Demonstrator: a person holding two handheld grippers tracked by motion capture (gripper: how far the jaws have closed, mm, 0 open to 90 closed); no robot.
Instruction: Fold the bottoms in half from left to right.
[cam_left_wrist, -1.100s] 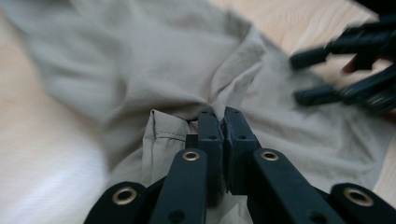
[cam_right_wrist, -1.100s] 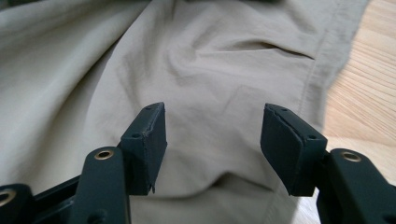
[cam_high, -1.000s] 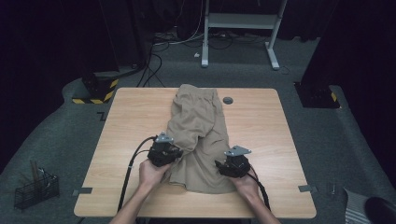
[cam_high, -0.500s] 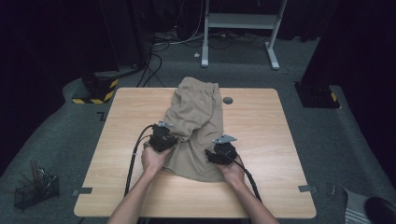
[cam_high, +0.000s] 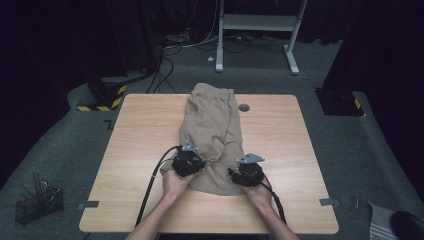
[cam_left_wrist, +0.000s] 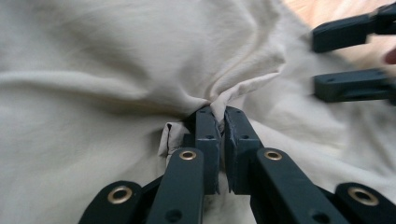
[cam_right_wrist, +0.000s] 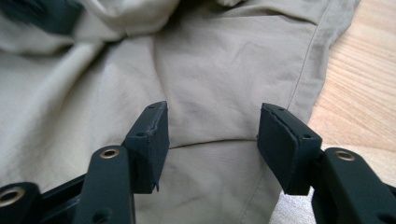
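Observation:
A pair of beige shorts (cam_high: 215, 125) lies lengthwise down the middle of the wooden table (cam_high: 140, 145), waistband at the far end. My left gripper (cam_high: 198, 163) is at the lower left part of the shorts (cam_left_wrist: 93, 60). In the left gripper view it (cam_left_wrist: 221, 116) is shut on a bunched fold of the cloth; its jaws have just eased open slightly, and the fold is still pinched. My right gripper (cam_high: 234, 173) is at the lower right part of the shorts. In the right gripper view it (cam_right_wrist: 212, 126) stands open over flat cloth (cam_right_wrist: 210, 56) near the side seam, with nothing pinched.
A small dark round disc (cam_high: 243, 107) is set in the table beside the waistband. Bare wood (cam_right_wrist: 359, 93) lies just right of the seam. A wire basket (cam_high: 37, 202) stands on the floor at the left. A white desk frame (cam_high: 255, 30) stands beyond the table.
Both hands went away from the person with the lower part of the shorts, then came back nearer. The left gripper now sits a little further right, with cloth bunched between the two.

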